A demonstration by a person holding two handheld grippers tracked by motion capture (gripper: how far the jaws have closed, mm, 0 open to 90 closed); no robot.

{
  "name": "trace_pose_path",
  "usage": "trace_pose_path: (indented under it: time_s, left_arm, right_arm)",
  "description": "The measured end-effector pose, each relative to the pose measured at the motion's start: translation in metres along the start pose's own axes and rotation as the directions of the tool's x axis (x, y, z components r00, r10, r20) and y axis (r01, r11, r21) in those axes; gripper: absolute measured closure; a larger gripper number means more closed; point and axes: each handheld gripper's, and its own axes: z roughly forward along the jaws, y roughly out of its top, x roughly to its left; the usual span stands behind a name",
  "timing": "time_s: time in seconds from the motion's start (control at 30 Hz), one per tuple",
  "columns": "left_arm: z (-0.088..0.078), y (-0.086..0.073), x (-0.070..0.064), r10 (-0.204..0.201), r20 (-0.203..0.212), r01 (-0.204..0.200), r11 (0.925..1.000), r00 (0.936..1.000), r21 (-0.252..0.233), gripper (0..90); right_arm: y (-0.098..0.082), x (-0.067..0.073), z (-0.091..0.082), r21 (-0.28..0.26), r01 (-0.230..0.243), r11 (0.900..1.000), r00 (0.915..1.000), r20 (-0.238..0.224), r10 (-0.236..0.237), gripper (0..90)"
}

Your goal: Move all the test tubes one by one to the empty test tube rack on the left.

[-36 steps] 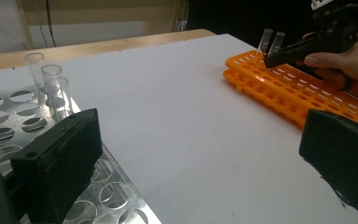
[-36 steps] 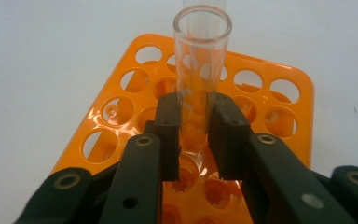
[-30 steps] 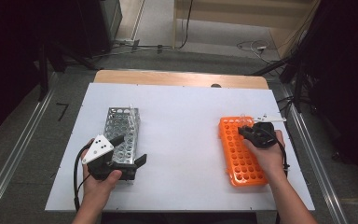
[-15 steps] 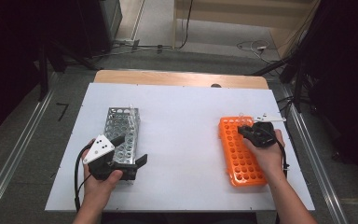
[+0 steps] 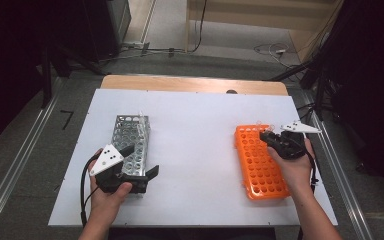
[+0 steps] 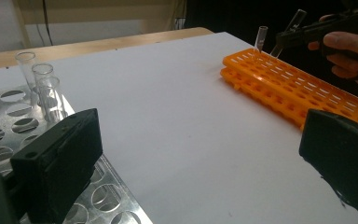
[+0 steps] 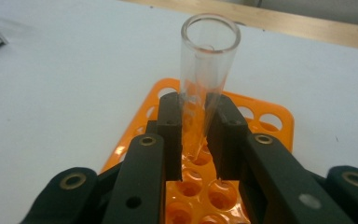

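Note:
An orange tube rack lies on the right of the white table. My right gripper hovers over its far end, shut on a clear glass test tube. The tube leans tilted, with its bottom just above the rack holes. From the left gripper view the held tube shows beside another tube standing in the rack's far corner. A metal rack lies on the left, with three glass tubes at its far end. My left gripper rests open at the metal rack's near end, holding nothing.
The white table top lies between the two racks. A wooden strip runs along its far edge. Cables lie on the floor beyond, and dark equipment stands at both sides.
My right gripper has risen slightly with the tube over the orange rack. The left hand has stayed put.

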Motion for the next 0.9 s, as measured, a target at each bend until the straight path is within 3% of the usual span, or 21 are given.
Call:
trace_pose_path:
  time_s: [0.37,0.63,0.9]
  left_arm:
    - [0.000,0.001,-0.004,0.008,0.005,-0.008,1.0000,1.0000,-0.004,0.0]
    - [0.003,0.002,-0.009,0.019,0.022,-0.019,0.9998,0.9996,-0.004,0.0]
    - [0.006,0.003,-0.016,0.036,0.045,-0.036,0.9994,0.9983,-0.001,0.0]
  right_arm:
    - [0.003,0.034,-0.021,-0.047,0.059,0.997,0.9914,-0.114,-0.064,73.8]
    - [-0.001,0.060,-0.028,-0.068,0.076,0.995,0.9740,-0.209,-0.088,73.8]
    - [-0.006,0.079,-0.032,-0.072,0.088,0.993,0.9556,-0.275,-0.105,73.8]
